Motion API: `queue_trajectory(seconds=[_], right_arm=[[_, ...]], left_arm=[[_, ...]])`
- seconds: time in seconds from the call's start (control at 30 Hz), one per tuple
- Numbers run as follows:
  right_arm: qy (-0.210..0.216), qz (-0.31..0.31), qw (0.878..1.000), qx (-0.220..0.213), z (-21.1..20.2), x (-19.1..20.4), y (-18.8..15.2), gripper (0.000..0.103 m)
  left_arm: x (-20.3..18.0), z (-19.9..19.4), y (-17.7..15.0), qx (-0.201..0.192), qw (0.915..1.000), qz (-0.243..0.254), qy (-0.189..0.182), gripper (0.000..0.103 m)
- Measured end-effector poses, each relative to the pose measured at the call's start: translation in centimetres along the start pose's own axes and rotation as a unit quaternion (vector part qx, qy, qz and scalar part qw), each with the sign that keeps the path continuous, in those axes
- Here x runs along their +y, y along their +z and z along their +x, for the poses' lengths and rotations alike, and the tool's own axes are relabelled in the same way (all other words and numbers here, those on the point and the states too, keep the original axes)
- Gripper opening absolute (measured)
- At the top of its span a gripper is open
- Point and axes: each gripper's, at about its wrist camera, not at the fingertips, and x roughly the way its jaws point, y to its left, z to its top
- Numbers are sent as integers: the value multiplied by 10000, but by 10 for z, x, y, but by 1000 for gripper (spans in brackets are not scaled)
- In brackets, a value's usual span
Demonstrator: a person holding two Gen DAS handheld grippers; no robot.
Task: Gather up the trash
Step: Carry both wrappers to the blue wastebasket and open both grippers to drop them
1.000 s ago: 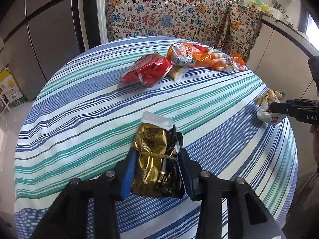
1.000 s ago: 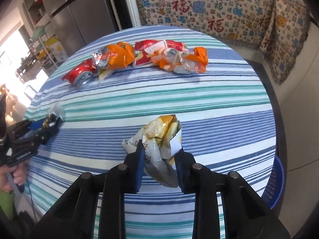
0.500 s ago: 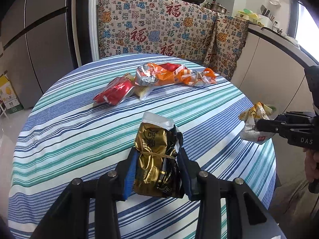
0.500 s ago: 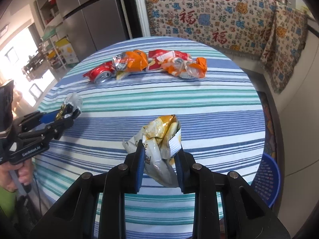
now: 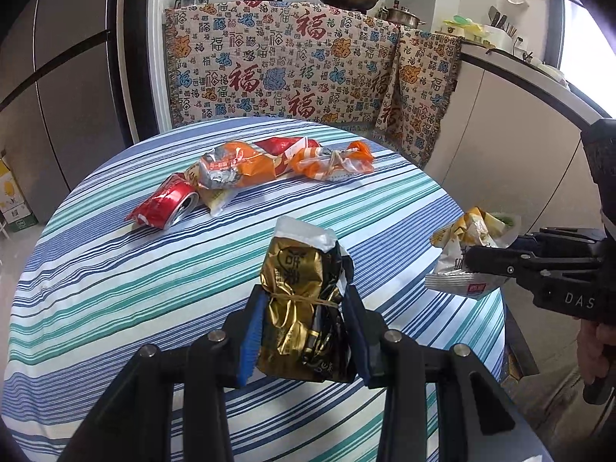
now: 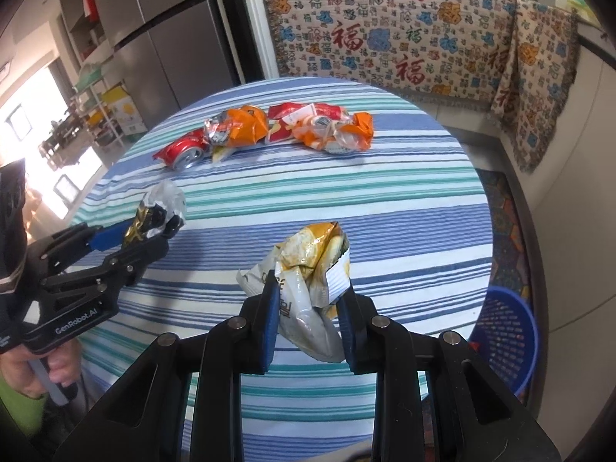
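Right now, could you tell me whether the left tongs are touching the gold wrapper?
Touching. The left wrist view shows the left tongs clamped on the gold wrapper, both pads pressed against its sides, and the wrapper lifted clear of the striped tablecloth.

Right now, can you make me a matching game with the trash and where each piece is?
Things:
1. gold wrapper
2. yellow-and-white bag
3. red can
4. blue basket

Places:
A. on the floor beside the table
B. lying on the striped tablecloth
C. gripped in the left gripper
D. gripped in the right gripper

Pairs: 1-C, 2-D, 3-B, 4-A
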Motion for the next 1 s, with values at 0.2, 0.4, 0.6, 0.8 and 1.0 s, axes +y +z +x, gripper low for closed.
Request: queue_trajectory(seconds=[0.2,0.4,0.6,0.8,1.0], right_arm=[[-22,43,10000,-50,-1,-2,0,27],[-51,51,10000,-37,-1,-4,-3,27],[-90,172,9998,-80,-4,-14,-4,27],[-203,355,9990,-162,-15,-38,-8,27],[-560,702,9956,-265,-39,-87,-18,27]], left_arm=[[-10,1,3,-43,10000,23,69,40],[-21,4,6,-68,9999,107,58,40],[-32,9,8,-35,9999,144,-32,40],[-49,17,11,27,9996,228,-175,40],[-89,31,19,82,9978,430,-488,40]])
